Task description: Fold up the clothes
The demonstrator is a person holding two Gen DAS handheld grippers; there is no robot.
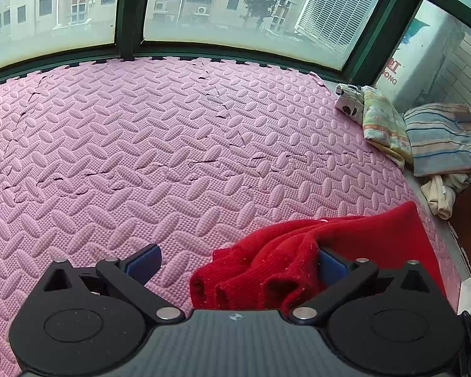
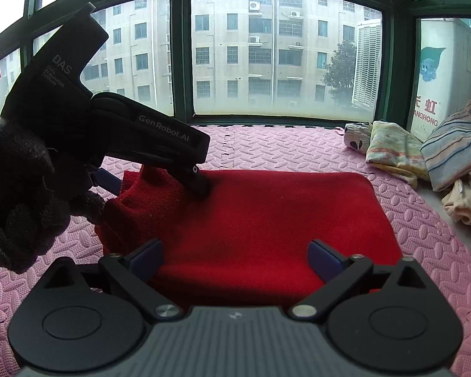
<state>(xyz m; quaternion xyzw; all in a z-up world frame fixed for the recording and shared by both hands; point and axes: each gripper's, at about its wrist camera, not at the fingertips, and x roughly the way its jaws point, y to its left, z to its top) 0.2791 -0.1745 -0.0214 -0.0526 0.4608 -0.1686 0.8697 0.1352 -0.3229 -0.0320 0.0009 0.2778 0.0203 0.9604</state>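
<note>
A red knit sweater (image 2: 267, 226) lies folded in a flat block on the bumpy pink foam mat (image 1: 141, 144). The left tongs (image 1: 235, 264) are wide open, with bunched red folds between the blue pads; one pad touches the knit. The right tongs (image 2: 235, 257) are wide open too, holding nothing. Only the right view shows a gloved hand (image 2: 25, 194) and the sweater's full shape

Pink foam puzzle mats (image 1: 172, 144) cover the floor below green-framed windows (image 2: 285, 53) showing pale daylit apartment blocks (image 2: 235, 47).
</note>
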